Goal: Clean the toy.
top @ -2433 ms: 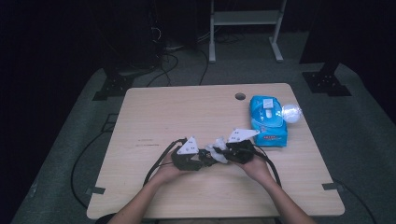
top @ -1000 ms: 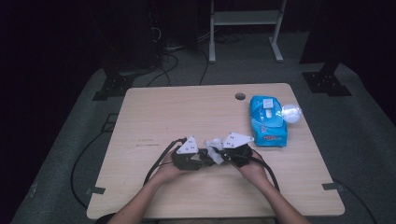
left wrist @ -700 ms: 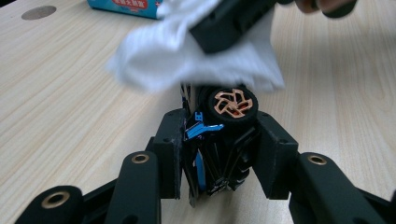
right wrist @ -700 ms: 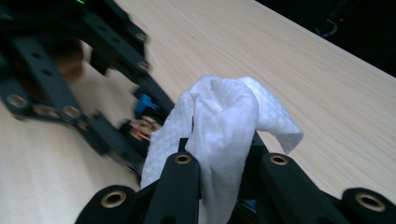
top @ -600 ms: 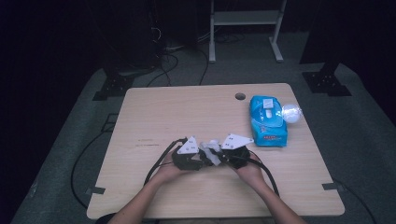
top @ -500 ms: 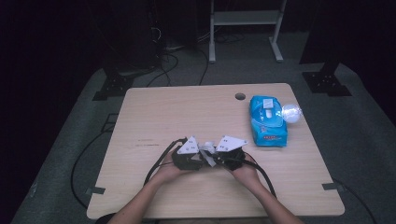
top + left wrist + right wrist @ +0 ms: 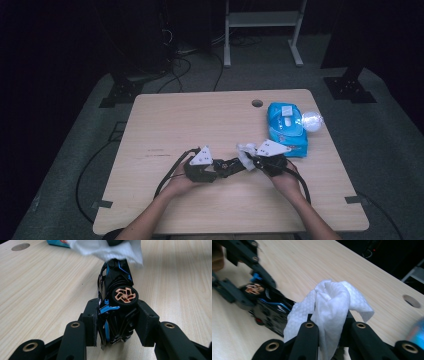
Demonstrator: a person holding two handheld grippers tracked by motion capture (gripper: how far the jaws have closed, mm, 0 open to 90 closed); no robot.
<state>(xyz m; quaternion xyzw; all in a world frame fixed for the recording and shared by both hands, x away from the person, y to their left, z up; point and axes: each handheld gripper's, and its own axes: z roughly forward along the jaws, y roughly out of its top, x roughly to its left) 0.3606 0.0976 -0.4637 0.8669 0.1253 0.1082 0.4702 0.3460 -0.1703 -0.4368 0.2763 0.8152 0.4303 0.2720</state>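
A black toy car (image 7: 117, 282) with blue trim and copper wheels lies on its side between the pads of my left gripper (image 7: 117, 322), which is shut on it just above the table (image 7: 200, 120). My right gripper (image 7: 332, 327) is shut on a crumpled white wipe (image 7: 332, 300), and the wipe rests on the car's far end (image 7: 272, 310). In the high view the left gripper (image 7: 223, 168) and right gripper (image 7: 252, 161) face each other near the table's front, with the car (image 7: 231, 166) and the wipe (image 7: 245, 151) between them.
A blue pack of wipes (image 7: 286, 127) lies at the right side of the table, with a small clear ball-like thing (image 7: 311, 120) beside it. A cable hole (image 7: 257, 103) sits near the far edge. Cables trail from both grippers toward the front edge.
My right gripper, still holding the wipe, slid left along the car and has now drawn back to the right. The left gripper and the car stayed in place.
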